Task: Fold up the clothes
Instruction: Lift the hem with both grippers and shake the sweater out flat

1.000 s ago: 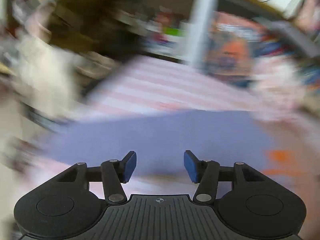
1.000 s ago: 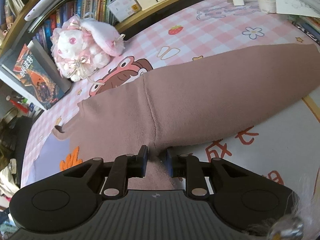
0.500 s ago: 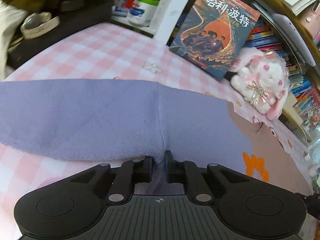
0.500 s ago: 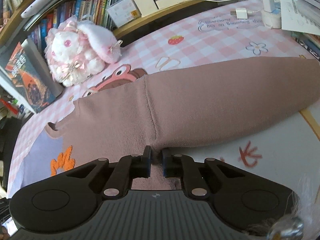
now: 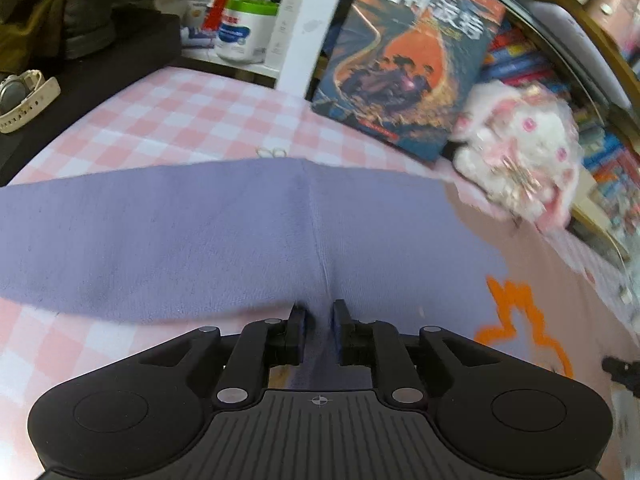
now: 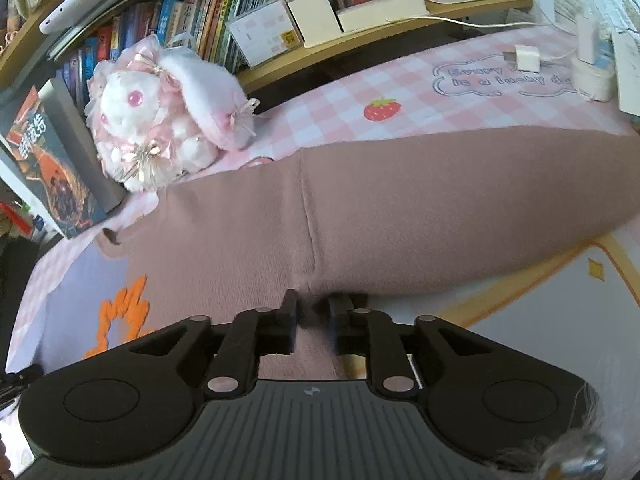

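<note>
Lavender and dusty-brown fabric make up 1 garment [image 5: 208, 240], spread flat on the pink-checked counter [image 5: 168, 120] with its long axis running from the counter's left side to its right. The lavender half [image 5: 160, 236] lies toward the left, the brown half [image 6: 420, 208] toward the right, and an orange motif [image 5: 520, 320] sits where the 2 colours meet. In each half a seam runs from the far edge back toward the near edge.

The left tool [image 5: 319, 322] is clenched on the near edge of the lavender half, the cloth pinched between its 2 pads at the seam. The right tool [image 6: 314, 312] is clenched likewise on the near edge of the brown half.

A white tub with a green lid [image 5: 244, 32] stands on a shelf beyond the counter's far left edge; its contents cannot be made out. White boxes [image 6: 316, 20] rest on the wooden shelf behind the far edge.

Only the left wrist view shows a watch [image 5: 24, 100] on a dark surface off the left edge. Only the right wrist view shows a strawberry print [image 6: 382, 109], a charger [image 6: 528, 58] and lettering on the counter near the far right corner. Both views show the plush rabbit [image 6: 160, 120] and the upright book [image 5: 404, 76] at the far edge.
</note>
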